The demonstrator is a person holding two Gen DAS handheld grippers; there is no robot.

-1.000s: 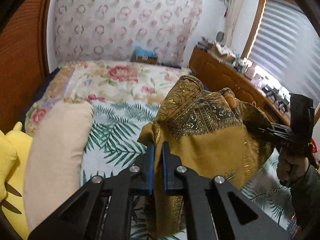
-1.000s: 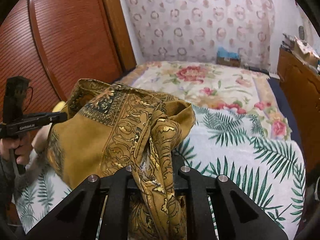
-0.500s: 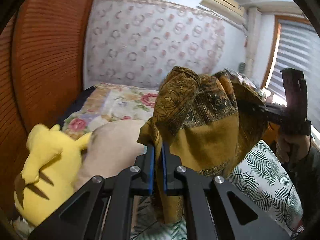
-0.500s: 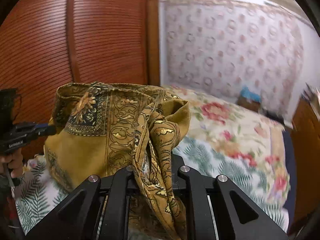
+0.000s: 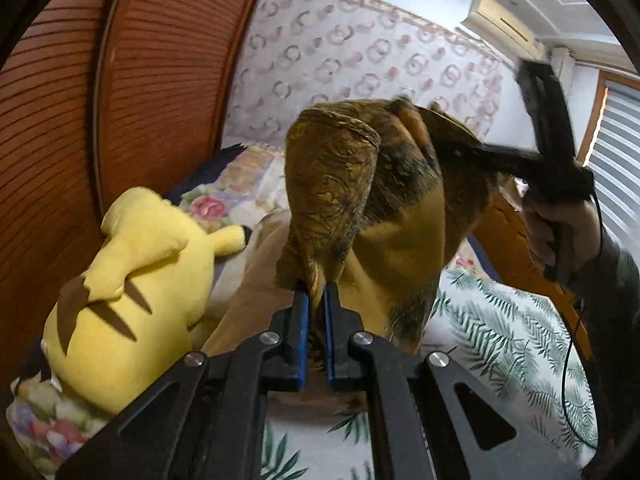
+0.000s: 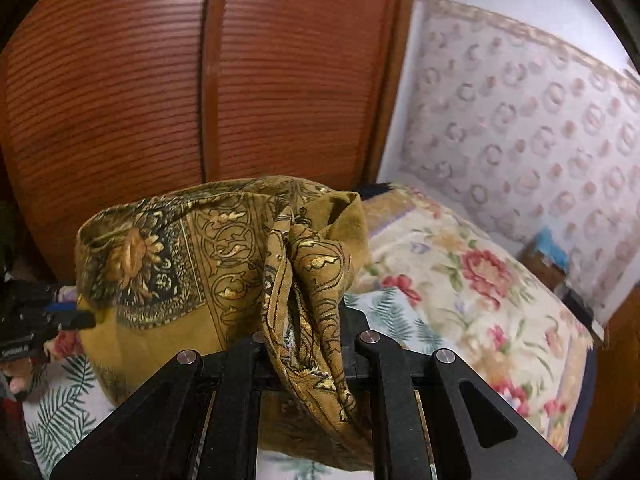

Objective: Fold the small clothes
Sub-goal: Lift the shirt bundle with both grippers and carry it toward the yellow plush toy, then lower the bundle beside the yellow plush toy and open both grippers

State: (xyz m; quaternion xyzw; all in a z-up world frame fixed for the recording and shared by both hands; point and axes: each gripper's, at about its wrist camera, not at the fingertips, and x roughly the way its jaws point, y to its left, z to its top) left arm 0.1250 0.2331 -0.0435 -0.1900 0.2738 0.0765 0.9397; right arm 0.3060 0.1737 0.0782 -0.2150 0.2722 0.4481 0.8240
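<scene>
Bed (image 6: pixel 500 304): floral and fern-print cover, soft, flat. Plush toy (image 5: pixel 132 292): yellow, rounded, now in view at the bed's wardrobe side. Cloth (image 5: pixel 360 208): mustard woven, gold-patterned border, swung from over the bed toward that side, unfolded. Left gripper (image 5: pixel 316 316), right gripper (image 6: pixel 304 344): each clamped on a bunched corner.
</scene>
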